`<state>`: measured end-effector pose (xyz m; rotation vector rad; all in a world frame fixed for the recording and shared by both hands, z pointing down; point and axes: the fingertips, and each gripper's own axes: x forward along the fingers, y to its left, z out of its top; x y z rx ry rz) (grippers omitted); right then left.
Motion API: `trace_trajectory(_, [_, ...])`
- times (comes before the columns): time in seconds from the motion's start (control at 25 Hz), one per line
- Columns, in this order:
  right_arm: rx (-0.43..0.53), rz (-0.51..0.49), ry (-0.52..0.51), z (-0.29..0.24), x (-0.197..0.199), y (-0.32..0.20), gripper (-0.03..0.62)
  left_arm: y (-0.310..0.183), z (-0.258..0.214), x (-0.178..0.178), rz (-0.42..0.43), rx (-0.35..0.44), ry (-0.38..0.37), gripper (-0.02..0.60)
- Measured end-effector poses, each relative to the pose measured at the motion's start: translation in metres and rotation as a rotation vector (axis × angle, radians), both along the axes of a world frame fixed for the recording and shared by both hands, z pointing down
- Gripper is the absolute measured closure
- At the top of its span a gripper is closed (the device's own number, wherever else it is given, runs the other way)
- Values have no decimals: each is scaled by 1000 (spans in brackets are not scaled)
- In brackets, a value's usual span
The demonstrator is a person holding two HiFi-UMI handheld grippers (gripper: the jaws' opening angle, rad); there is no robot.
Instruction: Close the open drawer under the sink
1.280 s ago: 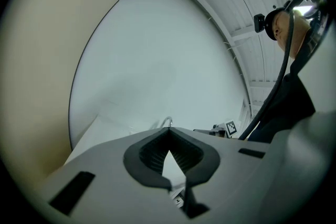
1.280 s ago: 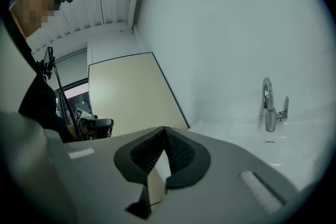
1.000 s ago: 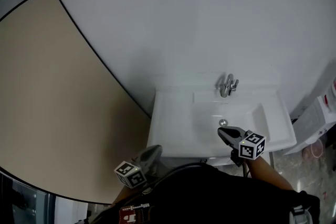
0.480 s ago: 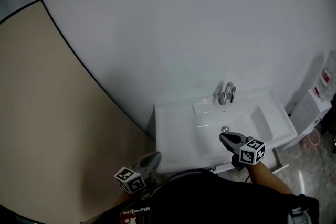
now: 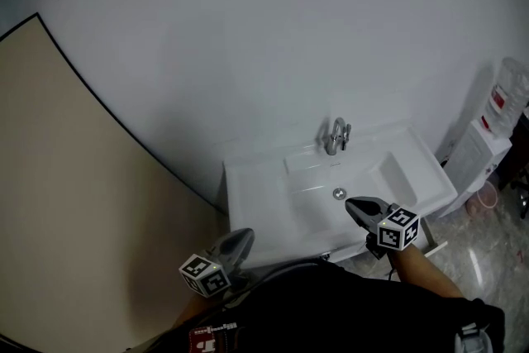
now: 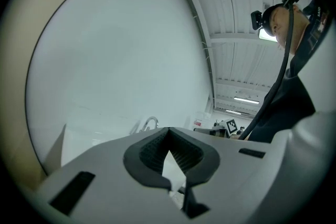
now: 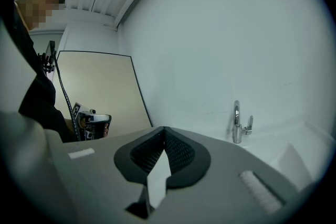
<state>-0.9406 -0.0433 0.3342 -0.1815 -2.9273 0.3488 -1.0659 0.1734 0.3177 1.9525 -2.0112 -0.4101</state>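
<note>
Though glossy, a rectangular white sink [image 5: 250, 207]

The left tool [image 5: 240, 237] is held low at the person's left side, jaws together with nothing between them. The right tool [image 5: 354, 206] points forward, jaws together and empty. The right forearm [image 5: 421, 270] extends forward behind it.

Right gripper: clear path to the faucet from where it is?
Probably yes. The right gripper hangs over the front rim of the sink, jaws shut and empty, aimed roughly at the faucet. Only bare basin lies between them.
</note>
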Motion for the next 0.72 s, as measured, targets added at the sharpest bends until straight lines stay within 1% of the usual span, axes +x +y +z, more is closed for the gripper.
trace_trajectory(0.24, [-6, 98, -6, -1, 68, -57, 592, -75, -10, 50, 109, -7, -20, 583])
trace_trajectory(0.52, [-23, 233, -5, 8, 162, -118, 592, -169, -6, 132, 280, -36, -33, 583])
trace_trajectory(0.72, [-42, 316, 16, 22, 224, -146, 592, -230, 4, 190, 410, -62, -36, 583])
